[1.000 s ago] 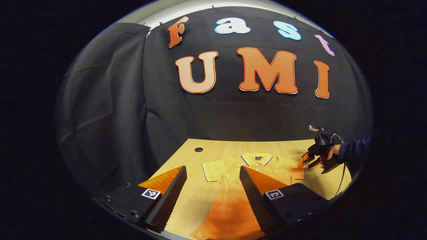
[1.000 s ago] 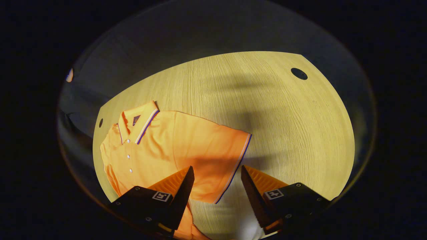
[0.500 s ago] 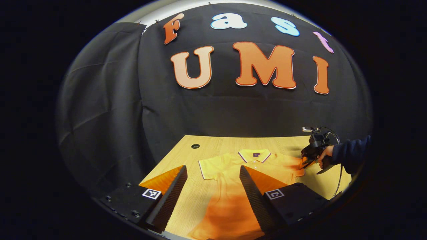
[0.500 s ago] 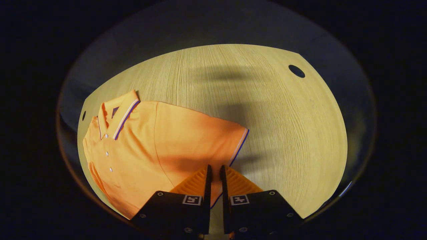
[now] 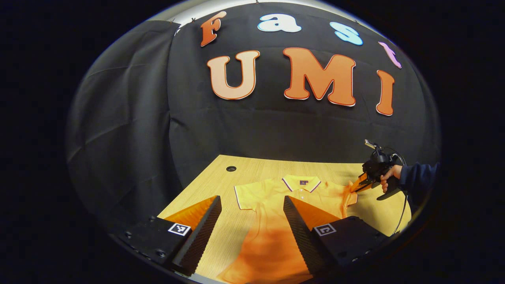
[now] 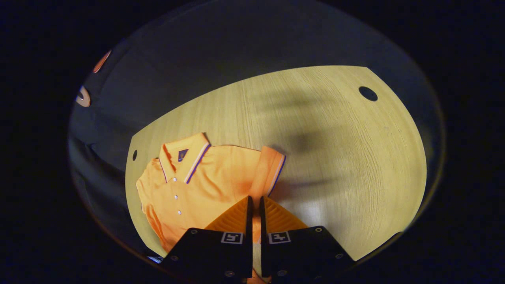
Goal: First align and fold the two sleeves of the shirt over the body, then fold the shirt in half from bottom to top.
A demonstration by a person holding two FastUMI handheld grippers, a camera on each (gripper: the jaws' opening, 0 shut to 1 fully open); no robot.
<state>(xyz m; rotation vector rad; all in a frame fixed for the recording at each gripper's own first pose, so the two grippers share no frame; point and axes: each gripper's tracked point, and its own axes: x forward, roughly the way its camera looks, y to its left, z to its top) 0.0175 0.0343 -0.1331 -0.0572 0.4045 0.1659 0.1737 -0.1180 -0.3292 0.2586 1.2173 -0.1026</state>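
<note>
Lifted off the desk point(image 6: 355, 165) since a moment ago, the shirt point(image 6: 213, 177)'s right sleeve point(image 6: 270, 169) curls toward the body, pinched in the clenched right gripper point(image 6: 254, 205), starting the first fold, while the left gripper point(image 5: 252, 221) hovers released.

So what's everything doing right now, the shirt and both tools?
Shirt: flat on the table, face up, collar buttoned.
Right sleeve: pinched and lifted, cuff curling up off the table.
Left sleeve: lying flat, not folded.
Right tool: shut on the right sleeve.
Left tool: open, hovering above the shirt.
Table: bare wood beside the shirt.
</note>
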